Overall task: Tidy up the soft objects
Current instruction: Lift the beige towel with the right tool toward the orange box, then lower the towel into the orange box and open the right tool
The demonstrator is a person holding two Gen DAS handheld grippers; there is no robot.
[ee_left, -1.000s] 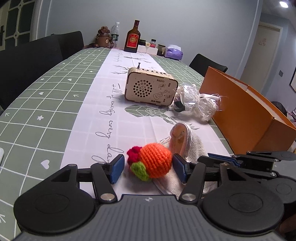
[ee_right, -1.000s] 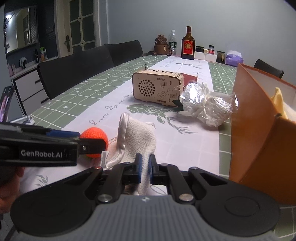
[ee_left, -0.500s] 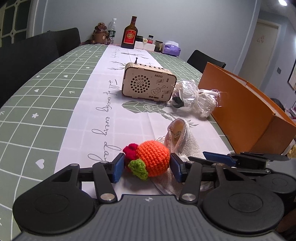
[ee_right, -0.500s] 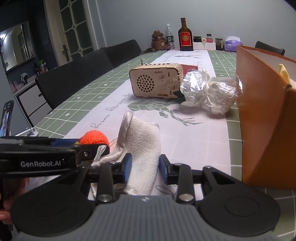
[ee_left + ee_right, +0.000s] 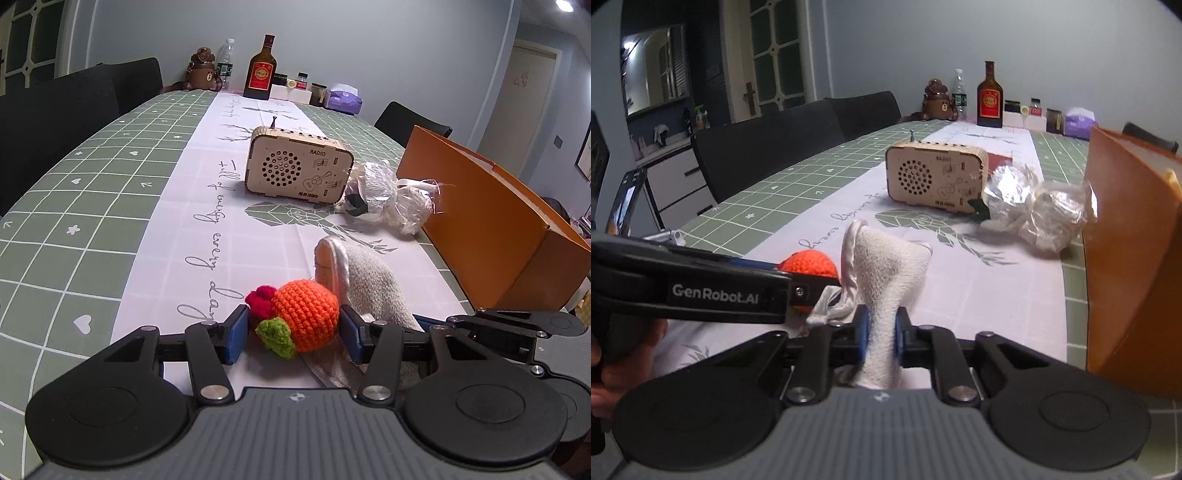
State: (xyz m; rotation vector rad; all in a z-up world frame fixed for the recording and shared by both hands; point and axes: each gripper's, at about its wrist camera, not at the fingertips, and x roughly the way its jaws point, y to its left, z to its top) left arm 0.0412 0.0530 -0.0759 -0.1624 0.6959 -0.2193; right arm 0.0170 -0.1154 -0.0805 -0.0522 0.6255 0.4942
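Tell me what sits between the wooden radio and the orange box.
A crumpled clear plastic wrap lies between radio and orange box; both wrist views show it.

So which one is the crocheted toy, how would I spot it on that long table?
Start at the wooden radio in the middle of the table's white runner and come straight toward the near edge. There, between the blue pads of the left gripper, sits the crocheted orange fruit. It is the only bright orange ball, with a green leaf and red tuft, beside a plain white towel pouch.
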